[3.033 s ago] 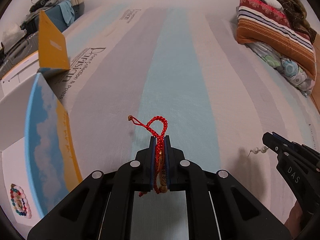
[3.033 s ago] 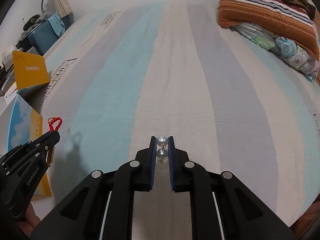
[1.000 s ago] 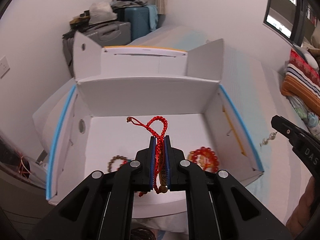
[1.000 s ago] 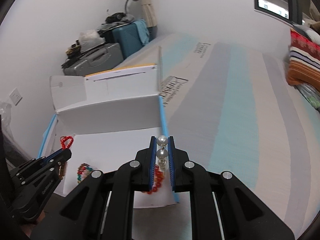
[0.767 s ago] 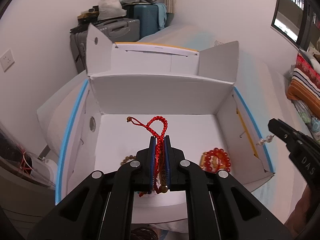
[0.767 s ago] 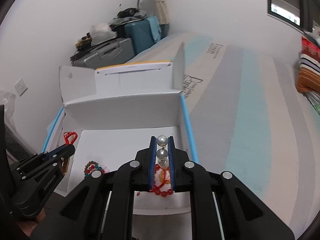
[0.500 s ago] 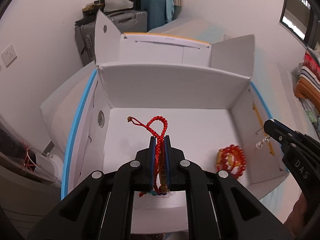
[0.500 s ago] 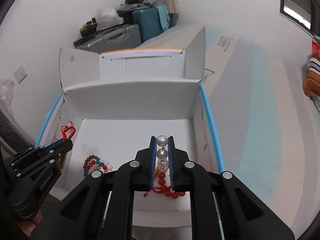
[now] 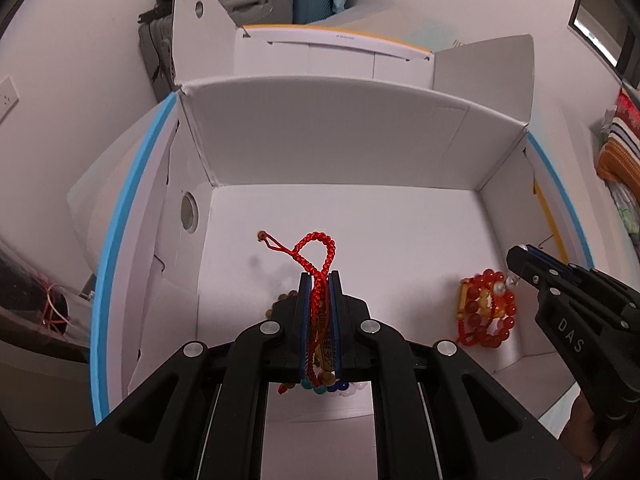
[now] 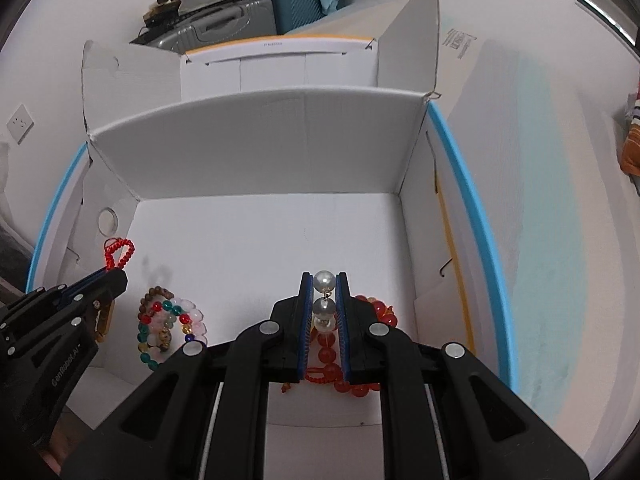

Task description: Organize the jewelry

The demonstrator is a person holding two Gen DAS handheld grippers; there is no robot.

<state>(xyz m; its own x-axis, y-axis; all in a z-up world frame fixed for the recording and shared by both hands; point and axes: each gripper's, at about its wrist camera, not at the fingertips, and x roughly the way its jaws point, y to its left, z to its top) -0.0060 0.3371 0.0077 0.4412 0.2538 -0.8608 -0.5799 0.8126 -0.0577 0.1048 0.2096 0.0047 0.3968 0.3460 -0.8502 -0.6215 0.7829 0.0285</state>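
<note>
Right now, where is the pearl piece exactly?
The pearl piece is pinched in the right gripper, over the near right part of the white box, just above the red bead bracelet.

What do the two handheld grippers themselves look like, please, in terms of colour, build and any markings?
Both are matte black plastic with angular linkage arms and round silver pivot bolts. The left gripper and the right gripper each have narrow fingers lined with blue pads. Pale lettering shows on the sides: "DAS" on the right one, "GenRobot.AI" on the left. No cables or sleeves are visible.
</note>
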